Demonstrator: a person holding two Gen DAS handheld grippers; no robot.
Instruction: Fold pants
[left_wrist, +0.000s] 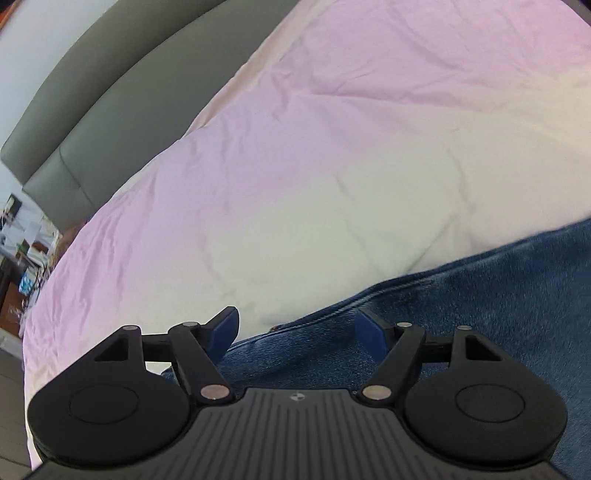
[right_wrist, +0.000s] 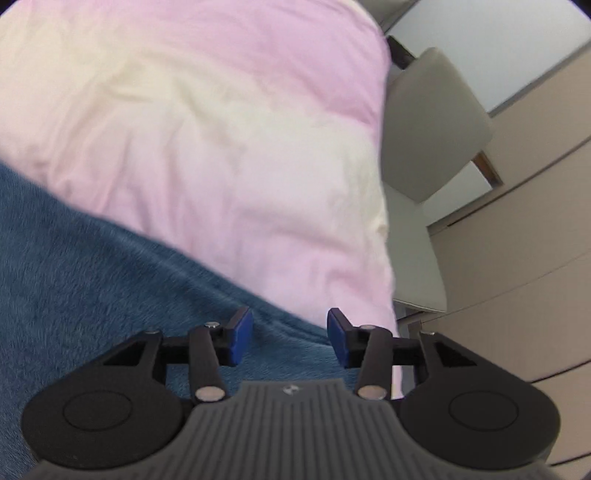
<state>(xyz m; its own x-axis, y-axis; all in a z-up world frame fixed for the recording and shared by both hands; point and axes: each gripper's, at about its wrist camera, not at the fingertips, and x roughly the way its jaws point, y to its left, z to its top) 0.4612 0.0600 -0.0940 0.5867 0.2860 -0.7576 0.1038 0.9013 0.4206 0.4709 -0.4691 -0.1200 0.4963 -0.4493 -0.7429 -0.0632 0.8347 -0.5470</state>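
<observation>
Currently the blue denim pants (left_wrist: 480, 314) lie spread on a bed covered with a wrinkled pink and cream quilt (left_wrist: 295, 166), a stitched seam running along their edge in the left wrist view. Above that edge the left claw (left_wrist: 297, 332) hangs with its blue-padded jaws wide apart, nothing between them. Over the denim's far border (right_wrist: 92, 277), the right claw (right_wrist: 290, 336) is likewise spread and grips nothing. Behind the bed stands a grey padded headboard (left_wrist: 92, 103); a grey upholstered chair (right_wrist: 432, 129) sits beside the mattress near beige cabinet panels (right_wrist: 517, 258).
</observation>
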